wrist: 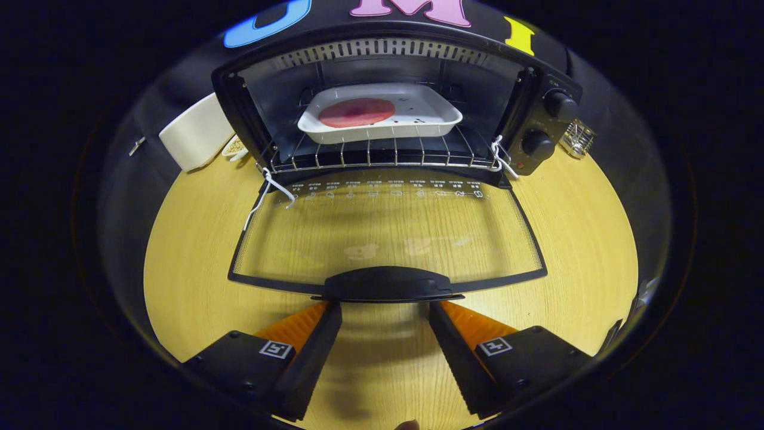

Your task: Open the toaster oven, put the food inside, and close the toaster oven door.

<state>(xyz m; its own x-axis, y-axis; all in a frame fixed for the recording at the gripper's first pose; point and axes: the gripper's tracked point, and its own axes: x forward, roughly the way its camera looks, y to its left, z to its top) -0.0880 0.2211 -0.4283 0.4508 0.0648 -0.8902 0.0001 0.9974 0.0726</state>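
Observation:
The black toaster oven (540, 104) stands at the back of the wooden table with its glass door (388, 236) folded down flat toward me. Inside, on the wire rack (382, 156), sits a white tray (430, 116) holding a round reddish slice of food (356, 112). The door's black handle (388, 283) lies just ahead of my fingertips. My gripper (385, 313) is open, its fingers spread about as wide as the handle, with nothing between them but bare table.
A cream-white container (197, 132) stands left of the oven, with a small object beside it. A small wire item (577, 138) sits right of the oven. White strings (268, 191) hang at both door hinges. Light wood table (585, 239) spreads on both sides of the door.

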